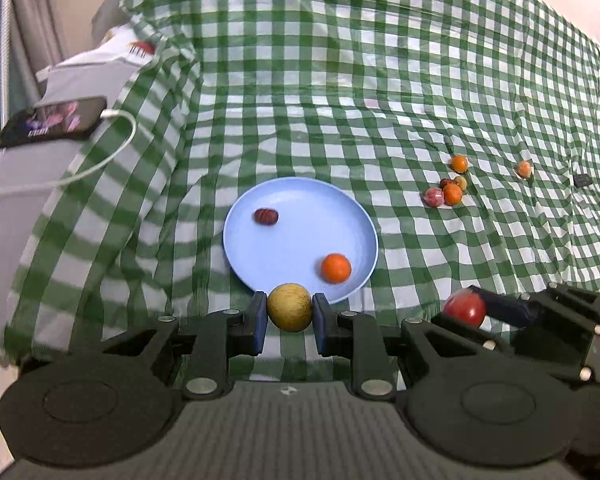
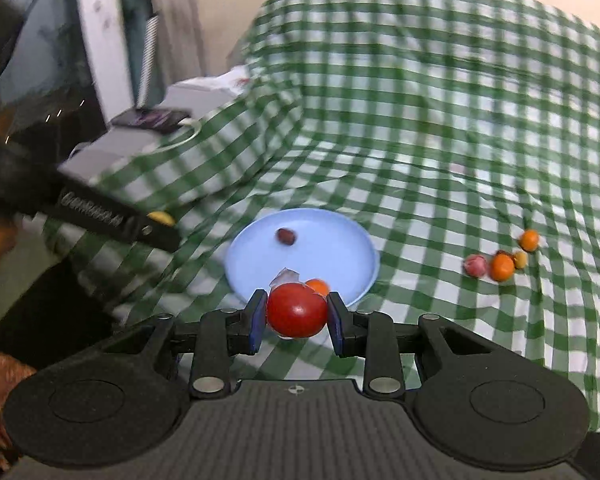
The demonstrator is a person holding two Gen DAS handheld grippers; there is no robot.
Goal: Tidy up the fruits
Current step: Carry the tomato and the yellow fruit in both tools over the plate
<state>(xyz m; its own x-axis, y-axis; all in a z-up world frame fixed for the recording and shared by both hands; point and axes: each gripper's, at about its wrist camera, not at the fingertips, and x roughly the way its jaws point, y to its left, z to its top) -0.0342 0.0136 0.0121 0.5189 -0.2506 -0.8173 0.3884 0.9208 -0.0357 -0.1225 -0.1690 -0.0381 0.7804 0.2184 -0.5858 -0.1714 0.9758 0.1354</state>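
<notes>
Cloth: a green-and-white checked tablecloth [image 1: 380,80] covers nearly the whole surface; its far half lies bare, and on the left it drapes off an edge beside a grey ledge [image 1: 28,184].
Ledge: a dark phone [image 1: 52,122] lies on it with a white cable [image 1: 112,148] plugged in, just beside the cloth's fold.
Plate: a light blue plate [image 1: 300,216] sits mid-cloth, holding a dark red fruit [image 1: 266,216] at its far left and an orange fruit [image 1: 335,267] at its near right; the middle of the plate is bare.
Loose fruit: a small cluster [image 1: 448,188] of orange, pink and dark pieces lies well right of the plate, with one more orange piece [image 1: 523,169] further right.
Left gripper [image 1: 290,314]: angled down at the plate's near rim, jaws clamped on a yellow round fruit [image 1: 290,307].
Right gripper [image 2: 297,314]: near the same rim, close beside the left one, jaws gripping a red tomato [image 2: 297,310].
Hard to make out: the right wrist view is blurred; the tomato partly hides the orange fruit; a pale scrap behind the tomato cannot be identified.
</notes>
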